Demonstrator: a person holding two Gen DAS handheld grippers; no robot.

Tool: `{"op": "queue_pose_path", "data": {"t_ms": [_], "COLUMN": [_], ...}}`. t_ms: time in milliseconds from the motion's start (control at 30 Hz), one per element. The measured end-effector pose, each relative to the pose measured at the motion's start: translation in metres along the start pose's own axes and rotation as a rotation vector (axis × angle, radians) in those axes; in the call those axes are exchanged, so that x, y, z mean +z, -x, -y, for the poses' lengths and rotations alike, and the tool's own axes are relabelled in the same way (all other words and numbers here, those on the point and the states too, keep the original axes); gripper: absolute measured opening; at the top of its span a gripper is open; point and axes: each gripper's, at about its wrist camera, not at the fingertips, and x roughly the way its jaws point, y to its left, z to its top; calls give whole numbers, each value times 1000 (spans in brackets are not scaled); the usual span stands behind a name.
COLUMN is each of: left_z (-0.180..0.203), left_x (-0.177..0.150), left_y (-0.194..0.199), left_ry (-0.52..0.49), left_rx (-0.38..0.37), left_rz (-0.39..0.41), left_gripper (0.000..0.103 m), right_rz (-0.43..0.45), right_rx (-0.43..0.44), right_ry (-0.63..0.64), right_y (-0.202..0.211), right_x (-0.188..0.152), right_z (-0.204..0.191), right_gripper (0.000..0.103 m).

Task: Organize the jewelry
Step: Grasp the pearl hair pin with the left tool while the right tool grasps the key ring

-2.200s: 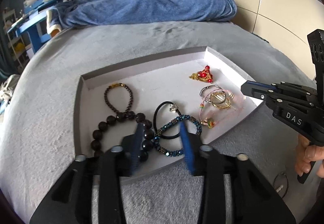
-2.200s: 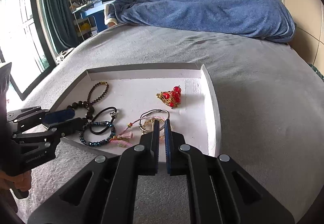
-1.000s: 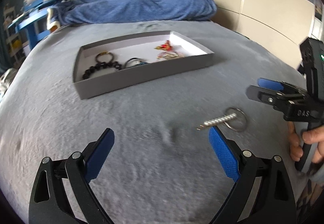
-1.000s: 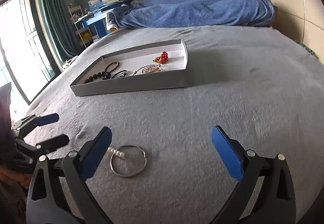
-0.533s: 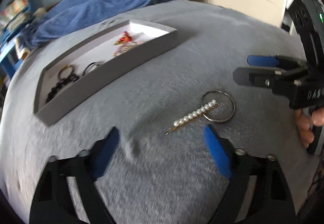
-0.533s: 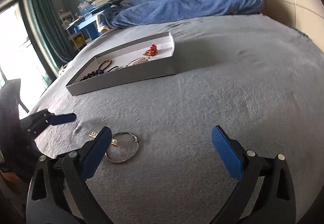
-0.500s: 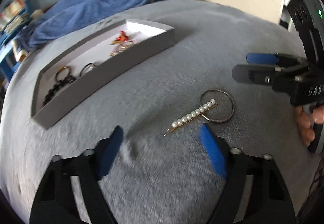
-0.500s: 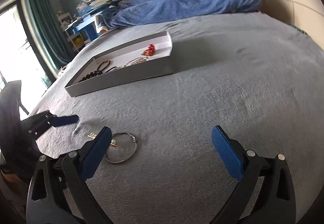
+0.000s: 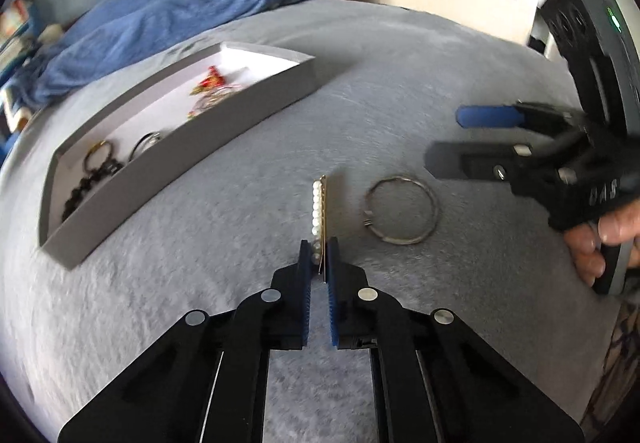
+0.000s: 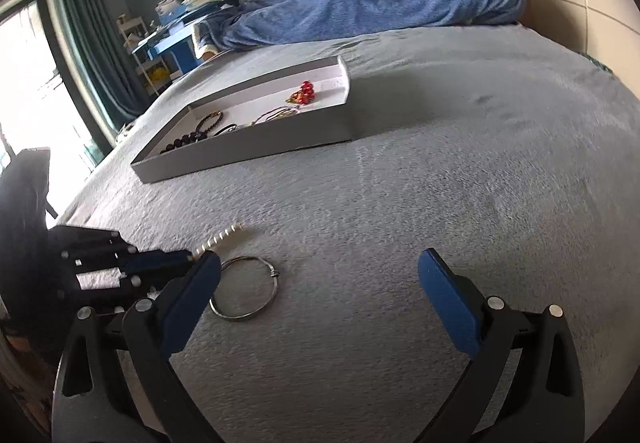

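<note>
My left gripper [image 9: 319, 255] is shut on the near end of a gold hair pin with a row of pearls [image 9: 318, 207], which points away from me along the grey bedspread. A silver bangle [image 9: 401, 210] lies just right of the pin. The pin [image 10: 220, 237] and bangle [image 10: 245, 293] also show in the right wrist view, with the left gripper [image 10: 188, 258] at the pin's end. My right gripper [image 10: 320, 295] is open and empty, low over the bed near the bangle. The grey tray [image 9: 208, 141] holds several bracelets.
The tray [image 10: 256, 143] sits farther up the bed, with dark bead bracelets at its left and a red-and-gold piece [image 10: 303, 93] at its right. A blue blanket [image 10: 372, 15] is heaped behind it. A blue shelf with books [image 10: 192, 3] stands at the back left.
My left gripper has moved in and closed on the near end of the pearl pin, which has swung off the bangle and now points straight away. The right gripper stays open.
</note>
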Motion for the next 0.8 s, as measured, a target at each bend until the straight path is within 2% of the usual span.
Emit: {"op": "queue_pose_path", "data": {"t_ms": [300,367,500,533,600,800], "left_z": [-21,-22,-21,-21,-22,-22], "left_x": [-24,-26,-26,-24,-22,-15], "left_y": [20,23,22,21,15,4], "left_ry": [121,134,132,130,123,116], "left_rx": [24,27,55,58,62,65], "left_rz": [-22,-19,-14,-14,-22,-28], "left_gripper": [8,13,38,45,48,49], "right_rz": [-61,-81,-121,-129,-144,-145], "right_rx": [11,5,-14,-18,-25,-55], "right_ry": [150,179,226,230,234,260], "right_y": [-12,-17,-27,-29,-33,-35], "right_x": [-4,-5,-7,-7,-8,-10], "right_z": [-32,-38,-47,-48,-48,-52], "right_gripper": [97,97,96,92,86,82]}}
